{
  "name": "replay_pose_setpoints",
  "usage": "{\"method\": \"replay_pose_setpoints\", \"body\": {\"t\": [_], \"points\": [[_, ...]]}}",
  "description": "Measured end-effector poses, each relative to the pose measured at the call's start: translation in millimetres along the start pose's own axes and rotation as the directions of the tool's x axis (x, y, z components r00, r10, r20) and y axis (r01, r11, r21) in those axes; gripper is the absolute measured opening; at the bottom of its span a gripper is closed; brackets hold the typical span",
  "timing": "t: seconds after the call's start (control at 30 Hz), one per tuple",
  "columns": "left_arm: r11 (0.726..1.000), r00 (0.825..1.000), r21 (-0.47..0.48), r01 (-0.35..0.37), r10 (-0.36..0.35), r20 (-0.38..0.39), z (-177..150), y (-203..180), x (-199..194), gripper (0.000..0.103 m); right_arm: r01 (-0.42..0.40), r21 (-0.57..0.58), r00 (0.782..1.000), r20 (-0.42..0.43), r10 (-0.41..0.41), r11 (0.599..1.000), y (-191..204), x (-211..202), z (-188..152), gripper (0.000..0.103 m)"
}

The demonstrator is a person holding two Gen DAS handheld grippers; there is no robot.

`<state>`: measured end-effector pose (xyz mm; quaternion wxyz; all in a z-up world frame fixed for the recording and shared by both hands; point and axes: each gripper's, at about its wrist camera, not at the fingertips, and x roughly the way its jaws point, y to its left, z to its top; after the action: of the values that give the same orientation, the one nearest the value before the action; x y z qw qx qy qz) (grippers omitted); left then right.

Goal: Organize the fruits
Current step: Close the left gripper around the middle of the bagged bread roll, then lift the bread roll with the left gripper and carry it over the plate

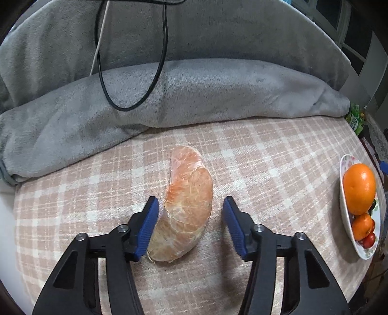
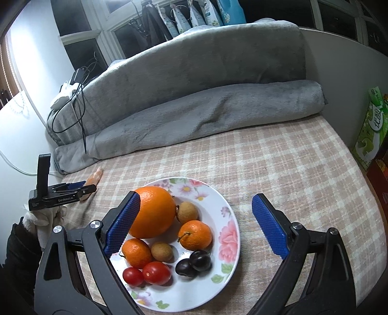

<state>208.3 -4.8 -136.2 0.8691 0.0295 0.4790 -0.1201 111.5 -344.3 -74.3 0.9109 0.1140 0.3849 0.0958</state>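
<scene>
Fingers of my left gripper (image 1: 190,225) stand spread around the pomelo segment (image 1: 186,206) (unclamped); my right gripper (image 2: 196,232) gapes, holding nothing. Remaining fruit already sits on the plate (image 2: 228,232); I judge only this segment outstanding.

A home bedroom. Ahead of the right gripper (image 2: 194,226) lies a plaid-sheeted bed (image 2: 278,164) with a rolled grey blanket (image 2: 194,116). Laundry (image 2: 194,14) hangs beyond at the window.

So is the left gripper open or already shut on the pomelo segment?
Open. The left gripper straddles the pomelo segment lying on the checked cloth; its left pad is close to the fruit or touching it, the right pad stands clear.
</scene>
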Motion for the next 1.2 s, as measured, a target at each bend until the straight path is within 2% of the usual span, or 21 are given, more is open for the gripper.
{"method": "replay_pose_setpoints", "body": {"t": [0.07,0.13,0.43,0.67,0.97,1.2], "points": [[1.000,1.000,0.005,-0.010,0.010,0.002,-2.1,4.5,0.3,0.050,0.006,0.002,1.000,0.001,-0.006,1.000,-1.6,-0.7,-0.3,0.095],[1.000,1.000,0.004,-0.024,0.024,0.007,-2.6,6.0,-0.2,0.042,0.009,0.006,1.000,0.001,-0.009,1.000,-3.1,-1.2,-0.4,0.095],[1.000,0.999,-0.004,-0.026,0.026,0.028,-6.2,6.7,-1.9,0.038,0.009,0.010,1.000,0.000,-0.009,1.000,-4.5,-2.0,-0.4,0.095],[1.000,0.998,-0.009,-0.010,0.010,0.055,-10.8,-5.1,-17.2,0.037,0.008,0.015,1.000,0.003,-0.008,1.000,-4.7,-3.7,-1.5,0.095],[0.999,0.994,-0.023,0.049,-0.046,0.103,-17.5,-21.3,-44.2,0.037,0.006,0.010,1.000,0.012,-0.006,1.000,-2.8,-12.6,-2.9,0.095],[0.996,0.985,0.008,0.089,-0.089,0.147,-28.7,-43.5,-71.3,0.037,0.005,0.015,1.000,0.021,-0.005,1.000,-5.7,-21.3,-6.1,0.095]]}}
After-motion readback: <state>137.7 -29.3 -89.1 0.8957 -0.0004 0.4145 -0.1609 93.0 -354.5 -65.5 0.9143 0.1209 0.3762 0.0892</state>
